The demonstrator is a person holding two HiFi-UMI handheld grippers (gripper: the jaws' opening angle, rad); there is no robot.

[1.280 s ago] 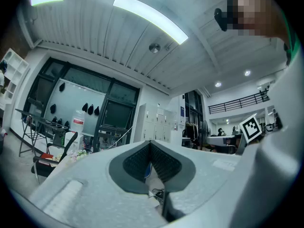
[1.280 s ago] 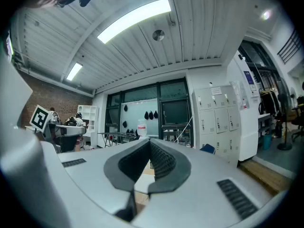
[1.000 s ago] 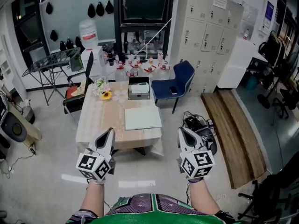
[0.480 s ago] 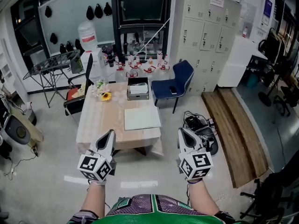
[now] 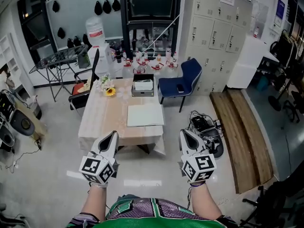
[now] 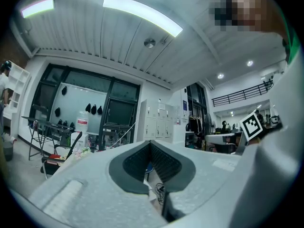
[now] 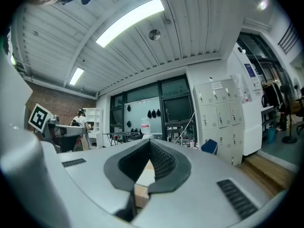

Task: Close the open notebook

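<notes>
The notebook (image 5: pixel 145 114), a pale flat rectangle, lies on the near right part of the beige-clothed table (image 5: pixel 104 122) in the head view. From this distance I cannot tell whether it lies open. My left gripper (image 5: pixel 113 135) and right gripper (image 5: pixel 183 133) are held side by side in front of my body, short of the table's near edge, pointing towards it. Both are shut and hold nothing. In the left gripper view the left gripper (image 6: pixel 150 144) has its ribbed pads pressed together. The right gripper (image 7: pixel 150 143) shows the same in the right gripper view.
A grey box (image 5: pixel 142 86) and a bunch of flowers (image 5: pixel 105 90) stand at the table's far end. A blue chair (image 5: pixel 183 82) is at its far right, a black chair (image 5: pixel 85 87) at its left. A bag with cables (image 5: pixel 205 127) lies on the floor near a wooden platform (image 5: pixel 242 137).
The room has slid a little to the right in the head view. Both grippers keep their places in front of my body and stay shut.
</notes>
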